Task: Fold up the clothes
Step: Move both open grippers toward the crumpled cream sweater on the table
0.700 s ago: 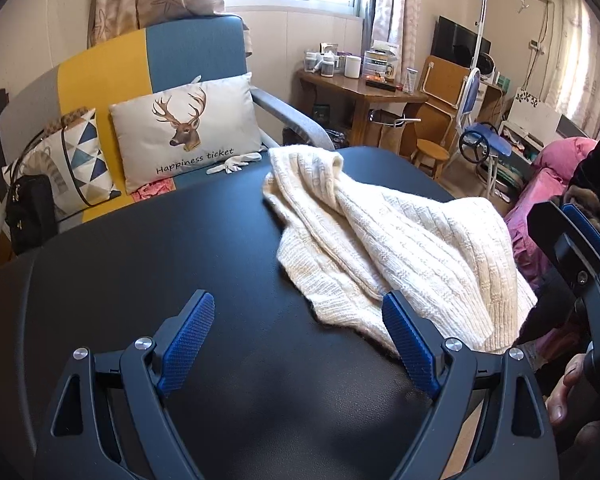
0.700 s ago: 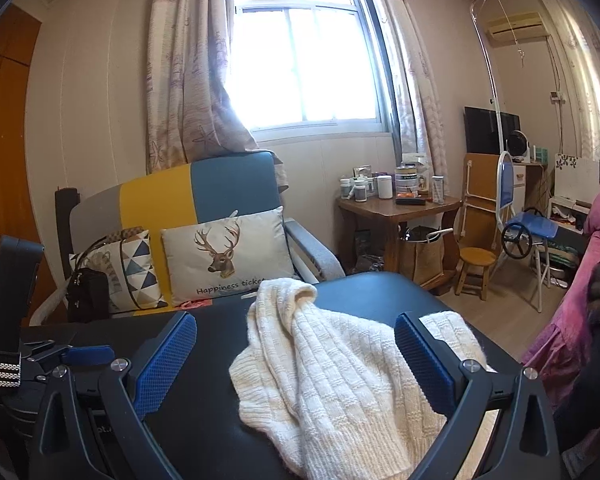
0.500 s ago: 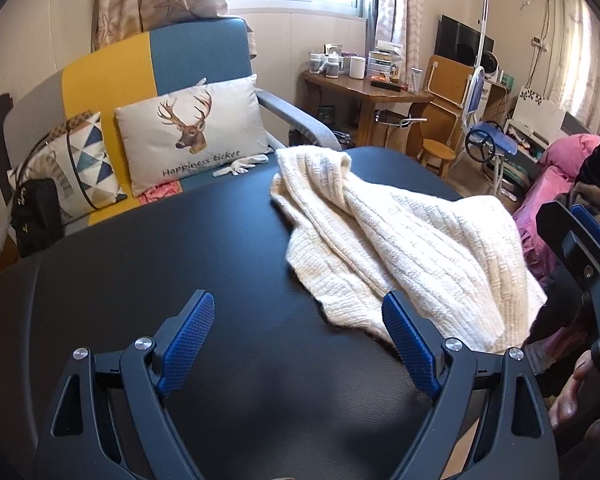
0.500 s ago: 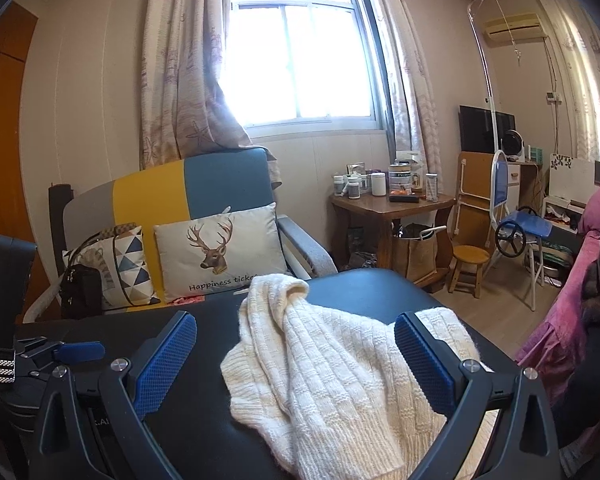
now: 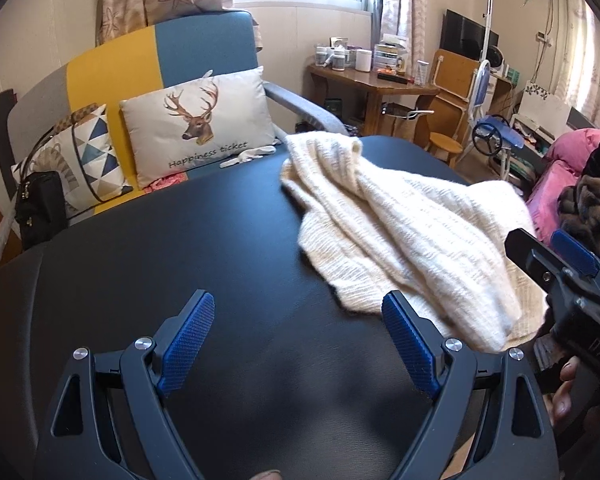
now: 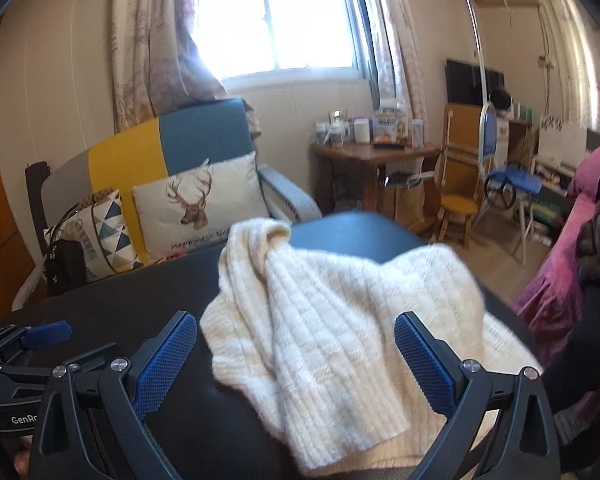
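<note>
A cream knitted sweater [image 5: 400,224] lies crumpled on the right part of a black table [image 5: 180,248]. It also shows in the right wrist view [image 6: 332,320], bunched with a raised fold at the far end. My left gripper [image 5: 298,328] is open and empty, hovering over bare table just left of the sweater's near edge. My right gripper [image 6: 296,348] is open and empty, above the sweater's near part; it also shows at the right edge of the left wrist view [image 5: 568,268]. The left gripper shows at the lower left of the right wrist view [image 6: 32,344].
Behind the table stands a yellow and blue armchair [image 5: 160,52] with a deer cushion [image 5: 200,120], a patterned cushion and a black bag [image 5: 40,204]. A wooden side table [image 5: 372,84] with jars, a stool and pink bedding [image 5: 568,168] are to the right.
Both grippers stay open. The right gripper has dropped and moved closer over the sweater. The left view has shifted slightly left, so the sweater sits further right.
</note>
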Motion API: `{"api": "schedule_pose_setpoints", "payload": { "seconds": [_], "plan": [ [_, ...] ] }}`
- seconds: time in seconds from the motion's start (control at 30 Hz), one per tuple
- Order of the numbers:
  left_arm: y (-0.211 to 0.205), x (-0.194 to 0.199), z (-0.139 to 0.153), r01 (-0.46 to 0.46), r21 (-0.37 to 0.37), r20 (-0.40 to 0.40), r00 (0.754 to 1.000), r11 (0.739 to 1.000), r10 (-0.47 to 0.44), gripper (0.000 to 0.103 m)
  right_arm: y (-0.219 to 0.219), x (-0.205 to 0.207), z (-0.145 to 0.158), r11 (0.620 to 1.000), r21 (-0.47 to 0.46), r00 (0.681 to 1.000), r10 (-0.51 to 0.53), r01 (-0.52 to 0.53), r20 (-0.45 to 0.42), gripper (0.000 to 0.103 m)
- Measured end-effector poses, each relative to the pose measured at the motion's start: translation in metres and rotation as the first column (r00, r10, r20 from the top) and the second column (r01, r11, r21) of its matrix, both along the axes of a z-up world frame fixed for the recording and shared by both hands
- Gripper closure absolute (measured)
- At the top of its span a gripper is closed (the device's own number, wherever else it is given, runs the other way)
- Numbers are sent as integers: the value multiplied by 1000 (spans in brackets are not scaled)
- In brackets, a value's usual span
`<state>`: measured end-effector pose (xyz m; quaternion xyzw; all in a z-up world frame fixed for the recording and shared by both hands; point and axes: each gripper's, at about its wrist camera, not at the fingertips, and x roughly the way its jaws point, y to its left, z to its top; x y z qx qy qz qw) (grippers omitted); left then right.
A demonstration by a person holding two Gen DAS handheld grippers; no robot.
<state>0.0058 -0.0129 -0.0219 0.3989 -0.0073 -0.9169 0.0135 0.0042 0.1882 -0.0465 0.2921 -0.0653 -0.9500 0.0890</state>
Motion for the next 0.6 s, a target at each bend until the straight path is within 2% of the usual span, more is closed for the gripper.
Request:
{"api": "schedule_pose_setpoints", "payload": {
  "seconds": [0.2, 0.27, 0.43, 0.53, 0.6],
  "plan": [
    [-20, 11, -20, -51, -58, 2, 999, 997, 51, 14, 8, -2, -15, 993, -111, 995, 56, -46, 88, 1],
    [-28, 17, -29, -59, -62, 16, 998, 996, 60, 14, 10, -2, -13, 991, -117, 992, 80, -69, 96, 1],
    [-53, 36, -44, -103, -45, 26, 994, 994, 104, 14, 1, -10, -7, 990, -4, 983, 143, -144, 114, 0],
    [-69, 47, -51, -135, -39, 31, 990, 990, 136, 14, -2, -22, -6, 988, 49, 982, 142, -149, 122, 0],
    [-84, 48, -54, -156, -2, 68, 986, 988, 155, 14, -6, -36, -9, 984, 81, 979, 144, -156, 145, 0]
  ]
}}
